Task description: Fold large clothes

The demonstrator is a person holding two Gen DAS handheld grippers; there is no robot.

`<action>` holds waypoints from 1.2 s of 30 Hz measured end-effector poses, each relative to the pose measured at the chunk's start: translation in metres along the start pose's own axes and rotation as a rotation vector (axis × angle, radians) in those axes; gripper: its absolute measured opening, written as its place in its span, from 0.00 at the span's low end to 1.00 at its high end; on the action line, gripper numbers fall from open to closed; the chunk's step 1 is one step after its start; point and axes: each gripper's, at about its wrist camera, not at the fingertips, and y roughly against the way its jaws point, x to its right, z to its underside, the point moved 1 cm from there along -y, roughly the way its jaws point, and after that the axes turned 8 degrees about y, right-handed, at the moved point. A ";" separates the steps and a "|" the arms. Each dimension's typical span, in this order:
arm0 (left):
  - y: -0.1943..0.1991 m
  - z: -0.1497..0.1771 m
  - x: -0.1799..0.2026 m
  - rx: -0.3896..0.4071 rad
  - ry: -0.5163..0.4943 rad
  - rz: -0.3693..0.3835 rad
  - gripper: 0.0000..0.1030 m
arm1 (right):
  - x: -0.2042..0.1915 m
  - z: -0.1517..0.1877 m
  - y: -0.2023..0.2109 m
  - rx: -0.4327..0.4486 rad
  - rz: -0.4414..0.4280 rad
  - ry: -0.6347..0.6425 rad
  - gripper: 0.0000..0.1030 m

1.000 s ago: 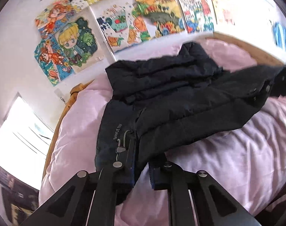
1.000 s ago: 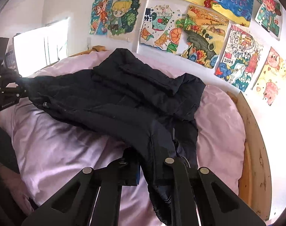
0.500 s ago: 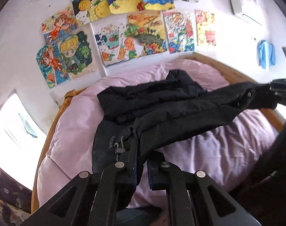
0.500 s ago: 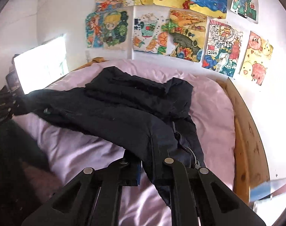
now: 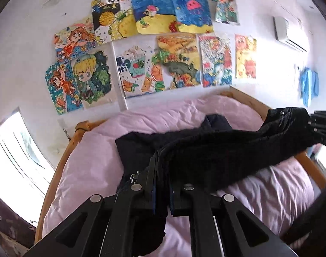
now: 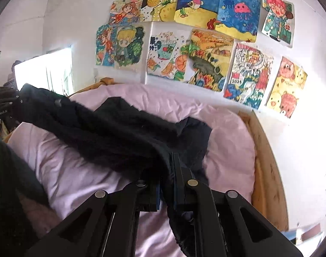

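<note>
We are early in the fold: the jacket (image 5: 216, 150) hangs stretched above the bed (image 5: 94, 154), its far part resting on it, no fold laid yet. Our left gripper (image 5: 162, 184) and right gripper (image 6: 170, 177) each pinch one end of its near edge. We see no containers.

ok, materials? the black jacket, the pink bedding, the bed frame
Black jacket: looks like matte padded synthetic, puffy and quilted; exact fabric unclear.
Pink bedding: soft woven cloth, probably cotton, matte with fine creases.
Bed frame: light wood with visible grain, apparently unpainted.
</note>
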 end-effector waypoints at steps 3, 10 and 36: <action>-0.028 -0.025 0.000 0.006 0.007 -0.022 0.09 | 0.010 -0.023 -0.025 0.000 0.015 0.007 0.08; -0.094 -0.062 -0.003 -0.024 0.019 -0.078 0.09 | 0.025 -0.065 -0.090 -0.005 0.084 0.069 0.08; -0.303 -0.070 -0.018 -0.188 0.044 -0.125 0.09 | 0.050 -0.079 -0.301 -0.076 0.090 0.114 0.09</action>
